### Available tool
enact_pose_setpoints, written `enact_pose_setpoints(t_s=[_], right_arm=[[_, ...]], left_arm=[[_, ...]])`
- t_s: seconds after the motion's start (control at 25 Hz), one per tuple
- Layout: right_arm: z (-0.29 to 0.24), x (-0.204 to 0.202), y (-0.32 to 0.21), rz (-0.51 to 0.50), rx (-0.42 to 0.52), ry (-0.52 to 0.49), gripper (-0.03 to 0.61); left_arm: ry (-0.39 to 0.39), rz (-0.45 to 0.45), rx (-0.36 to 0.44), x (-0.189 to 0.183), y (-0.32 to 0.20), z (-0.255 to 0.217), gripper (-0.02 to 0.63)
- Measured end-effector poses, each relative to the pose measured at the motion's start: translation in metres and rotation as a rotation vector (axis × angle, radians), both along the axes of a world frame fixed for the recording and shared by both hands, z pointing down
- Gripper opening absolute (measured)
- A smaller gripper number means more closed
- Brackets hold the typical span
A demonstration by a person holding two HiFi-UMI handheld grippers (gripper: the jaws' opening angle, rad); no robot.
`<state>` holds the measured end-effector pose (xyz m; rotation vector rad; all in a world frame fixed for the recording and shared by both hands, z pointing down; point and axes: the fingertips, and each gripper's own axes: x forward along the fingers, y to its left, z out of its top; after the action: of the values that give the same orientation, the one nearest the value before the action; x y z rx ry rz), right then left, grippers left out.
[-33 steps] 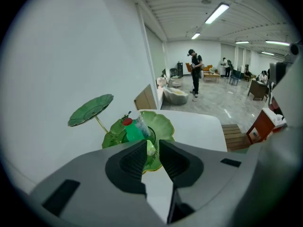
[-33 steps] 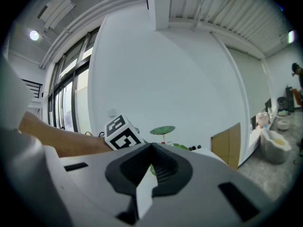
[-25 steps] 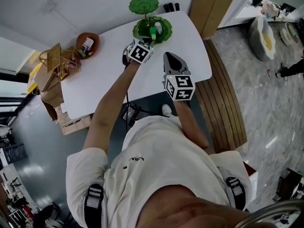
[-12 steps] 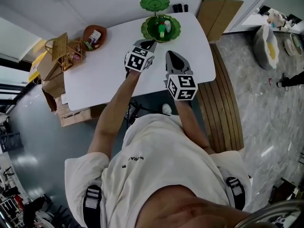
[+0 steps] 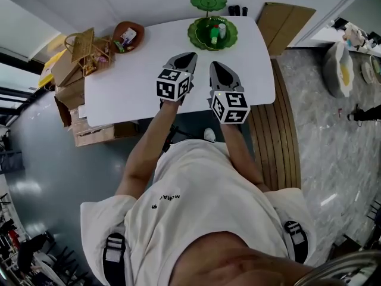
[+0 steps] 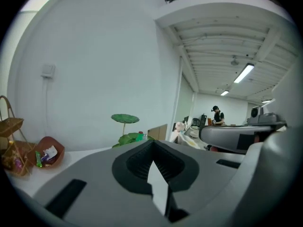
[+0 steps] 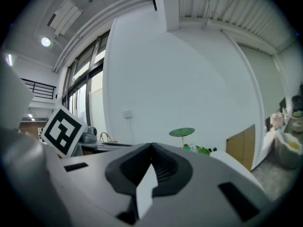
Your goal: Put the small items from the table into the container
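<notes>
Head view: both forearms are reaching forward over the near edge of the white counter (image 5: 125, 97), side by side and close together. The left claw (image 5: 188, 57) and right claw (image 5: 214, 68) are pointing toward the far edge, marker cubes facing up. Both are sitting clenched with nothing in them. The green two-tier leaf dish (image 5: 196, 40) is standing ahead of both tips, well apart from them, at the far edge. It is carrying small items (image 5: 216, 32), among them a green bottle and something white. A brown bowl (image 5: 119, 30) with packets and a basket (image 5: 83, 47) are sitting ahead and to the left of the left claw. Small print on the shirt is showing but not reading clearly.

Left claw view: the left claw (image 6: 152, 146) is pointing nearly level, its jaws pressing together, empty. The dish (image 6: 126, 119) is rising just beyond and left of the tips, with the bowl (image 6: 47, 153) further left.

Right claw view: the right claw (image 7: 151, 151) is likewise sitting closed on nothing. The dish (image 7: 182, 132) is standing ahead, slightly right of the tips. The left claw's cube is showing at the left.
</notes>
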<state>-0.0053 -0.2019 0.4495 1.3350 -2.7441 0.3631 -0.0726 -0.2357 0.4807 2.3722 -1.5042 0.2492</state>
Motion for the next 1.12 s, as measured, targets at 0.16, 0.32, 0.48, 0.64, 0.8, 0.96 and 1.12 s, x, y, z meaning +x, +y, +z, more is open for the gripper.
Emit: enact_pose_setpoints(t_s=[0.16,0.32,0.48,0.64,0.8,0.96,1.12], right_arm=[[-0.002,-0.010,0.006,-0.023,0.009,0.001,0.005],[-0.003,-0.019,0.009,-0.046,0.011,-0.001,0.005],[-0.002,-0.027,0.012,-0.066,0.012,-0.003,0.005],[0.000,-0.037,0.014,-0.090,0.014,-0.002,0.005],[0.000,-0.047,0.019,-0.119,0.017,0.000,0.005],[0.002,-0.056,0.021,-0.140,0.017,0.006,0.005],[0.003,-0.062,0.023,-0.159,0.013,0.007,0.005]], left_arm=[[-0.015,-0.049,0.041,-0.008,0.016,-0.008,0.005],[-0.005,-0.133,0.090,-0.023,0.028,-0.015,0.005],[0.002,-0.182,0.112,-0.034,0.041,-0.018,0.005],[0.006,-0.221,0.132,-0.042,0.053,-0.020,0.005],[-0.014,-0.250,0.152,-0.049,0.065,-0.022,0.005],[0.000,-0.278,0.160,-0.058,0.073,-0.024,0.005],[0.007,-0.307,0.163,-0.065,0.079,-0.026,0.005]])
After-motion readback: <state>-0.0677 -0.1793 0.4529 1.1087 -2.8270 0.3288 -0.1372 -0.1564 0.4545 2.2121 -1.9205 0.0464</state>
